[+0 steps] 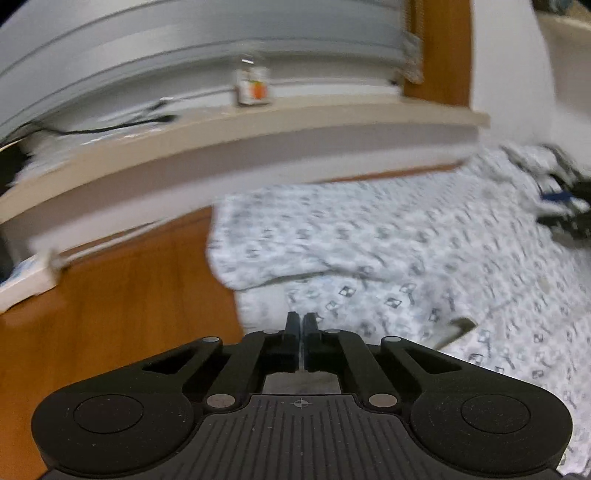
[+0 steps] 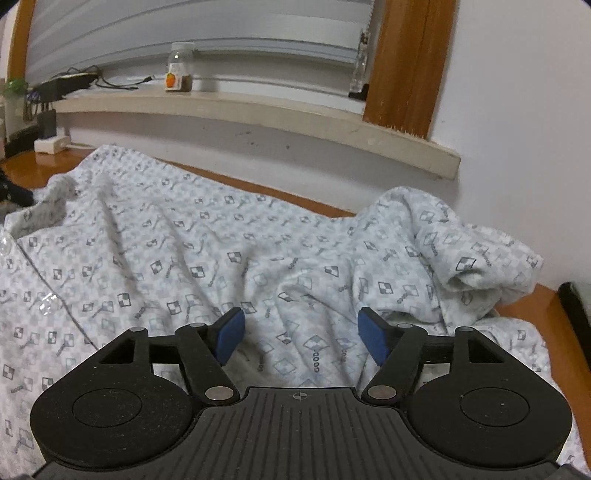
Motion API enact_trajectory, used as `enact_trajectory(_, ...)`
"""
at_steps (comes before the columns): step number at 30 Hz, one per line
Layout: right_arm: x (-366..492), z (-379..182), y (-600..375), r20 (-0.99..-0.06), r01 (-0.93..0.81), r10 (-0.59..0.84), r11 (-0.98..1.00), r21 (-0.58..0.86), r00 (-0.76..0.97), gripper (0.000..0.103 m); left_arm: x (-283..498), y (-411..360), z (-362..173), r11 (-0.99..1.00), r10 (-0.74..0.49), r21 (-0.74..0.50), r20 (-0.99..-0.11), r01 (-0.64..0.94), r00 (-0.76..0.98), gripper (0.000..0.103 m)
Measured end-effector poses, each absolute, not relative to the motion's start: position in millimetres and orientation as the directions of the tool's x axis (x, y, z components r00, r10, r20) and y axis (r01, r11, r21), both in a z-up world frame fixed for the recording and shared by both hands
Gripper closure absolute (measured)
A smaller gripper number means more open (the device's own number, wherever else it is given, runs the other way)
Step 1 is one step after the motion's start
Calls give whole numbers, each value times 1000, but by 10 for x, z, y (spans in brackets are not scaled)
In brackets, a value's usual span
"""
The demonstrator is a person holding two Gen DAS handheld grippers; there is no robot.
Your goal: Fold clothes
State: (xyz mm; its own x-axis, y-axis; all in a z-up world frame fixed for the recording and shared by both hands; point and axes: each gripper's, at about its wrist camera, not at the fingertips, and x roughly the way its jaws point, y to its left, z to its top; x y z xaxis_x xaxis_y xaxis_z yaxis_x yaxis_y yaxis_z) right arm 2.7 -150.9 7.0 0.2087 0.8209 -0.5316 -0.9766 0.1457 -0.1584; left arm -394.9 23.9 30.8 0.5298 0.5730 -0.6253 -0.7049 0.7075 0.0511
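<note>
In the right wrist view, the right gripper (image 2: 301,334) is nearest, with its blue pads (image 2: 231,334) standing wide apart and nothing pressed between them; they hang just above the wrinkled cloth. Under and beyond it lies the task's thing, a white patterned shirt (image 2: 207,251) with small grey check marks, spread over a brown wooden table (image 2: 532,306). A clear button (image 2: 47,305) shows along its front edge at the left, and one sleeve (image 2: 476,254) is bunched up in a heap at the far right. In the left wrist view, which is blurred, the left gripper (image 1: 302,325) has its two fingers closed together, right at the near edge of the same shirt (image 1: 369,236), close to the bare wood (image 1: 129,295); whether a thin fold of cloth is caught between them I cannot tell. At the right border of this view the other gripper appears dark and unclear. Farther back, a beige window sill (image 2: 258,107) runs along the wall, and on it stand a small jar with an orange label (image 2: 179,68) and some black cables (image 2: 110,79). Behind the sill hang grey blinds (image 2: 221,33), with a wooden frame (image 2: 406,62) at their right.
</note>
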Motion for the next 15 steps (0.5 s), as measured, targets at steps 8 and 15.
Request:
enact_trajectory(8, -22, 105, -1722, -508, -987, 847, 122, -107, 160, 34, -4680, 54, 425, 651, 566, -25, -650, -759, 507, 99)
enact_trajectory(15, 19, 107, -1741, -519, -991, 845, 99, -85, 129, 29, -4319, -36, 597, 682, 585, -8, -595, -731, 551, 43)
